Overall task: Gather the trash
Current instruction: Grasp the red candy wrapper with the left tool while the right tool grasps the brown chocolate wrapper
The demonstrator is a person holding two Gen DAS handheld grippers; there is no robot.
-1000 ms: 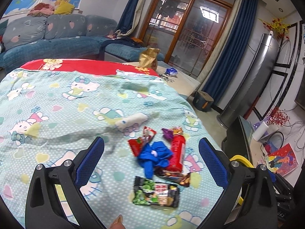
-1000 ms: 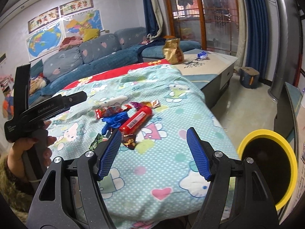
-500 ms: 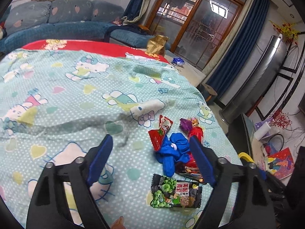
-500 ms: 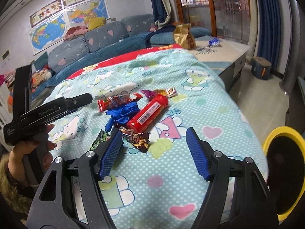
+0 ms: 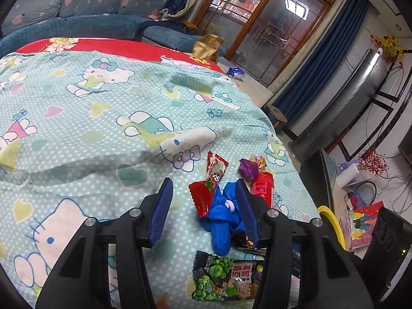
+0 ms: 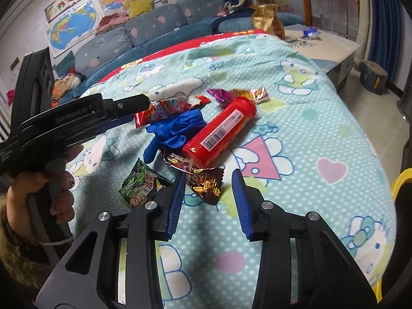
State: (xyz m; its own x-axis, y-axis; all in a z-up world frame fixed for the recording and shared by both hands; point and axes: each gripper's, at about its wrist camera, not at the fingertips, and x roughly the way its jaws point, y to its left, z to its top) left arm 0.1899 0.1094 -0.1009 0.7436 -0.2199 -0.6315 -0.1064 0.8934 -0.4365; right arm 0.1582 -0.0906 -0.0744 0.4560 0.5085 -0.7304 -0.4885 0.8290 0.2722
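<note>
A pile of trash lies on the Hello Kitty bedspread: a red tube, a blue glove, a red wrapper, a green pea packet, a brown peanut wrapper and a purple-gold candy wrapper. My left gripper hovers over the pile, jaws closing, with the red wrapper and blue glove between them, pads not pressing. My right gripper is closing too, the brown wrapper lying between its fingertips, untouched.
A yellow-rimmed black bin stands on the floor past the bed's right edge. A gold bag and a blue wrapper sit on the low table beyond. A sofa lines the far wall. A hand holds the left gripper.
Both grippers have come down and forward toward the trash pile, and both pairs of jaws have narrowed. The trash has not moved.
</note>
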